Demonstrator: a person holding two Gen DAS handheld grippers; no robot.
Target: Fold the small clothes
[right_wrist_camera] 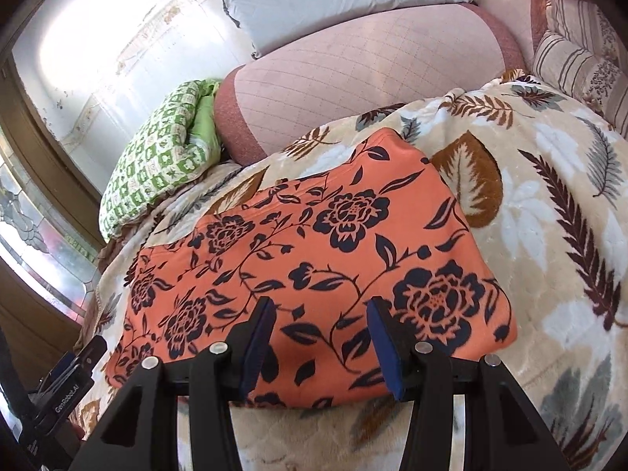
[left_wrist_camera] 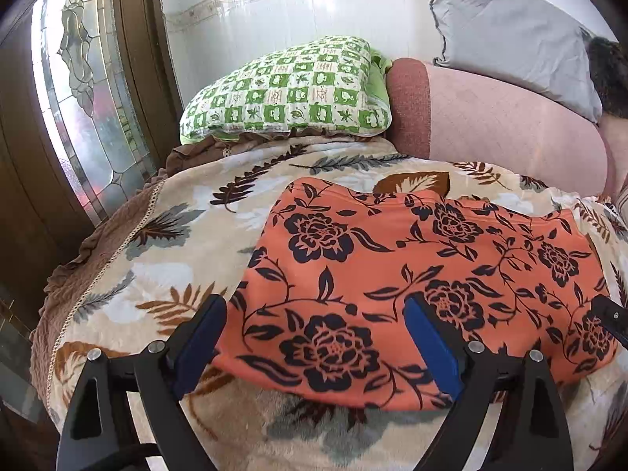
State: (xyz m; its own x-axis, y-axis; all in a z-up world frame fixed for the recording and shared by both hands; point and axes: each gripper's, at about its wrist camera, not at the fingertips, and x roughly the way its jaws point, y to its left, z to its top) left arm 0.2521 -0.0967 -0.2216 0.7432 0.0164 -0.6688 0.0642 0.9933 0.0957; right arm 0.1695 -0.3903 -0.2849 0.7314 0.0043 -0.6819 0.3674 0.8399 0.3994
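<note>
An orange garment with a dark floral print (left_wrist_camera: 412,259) lies flat on the leaf-patterned blanket (left_wrist_camera: 165,235), folded into a rough rectangle. My left gripper (left_wrist_camera: 314,306) is open wide, its blue-padded fingers just above the garment's near left part. The garment also shows in the right wrist view (right_wrist_camera: 314,251). My right gripper (right_wrist_camera: 322,306) is open, over the garment's near edge, holding nothing. The right gripper's tip shows at the right edge of the left wrist view (left_wrist_camera: 610,318); the left gripper's body shows at the lower left of the right wrist view (right_wrist_camera: 66,384).
A green checked pillow (left_wrist_camera: 290,94) and a pink bolster (left_wrist_camera: 502,117) lie behind the garment, a grey pillow (left_wrist_camera: 510,35) above. A door with stained glass (left_wrist_camera: 78,98) stands left of the bed. Striped pillows (right_wrist_camera: 581,59) lie at the far right.
</note>
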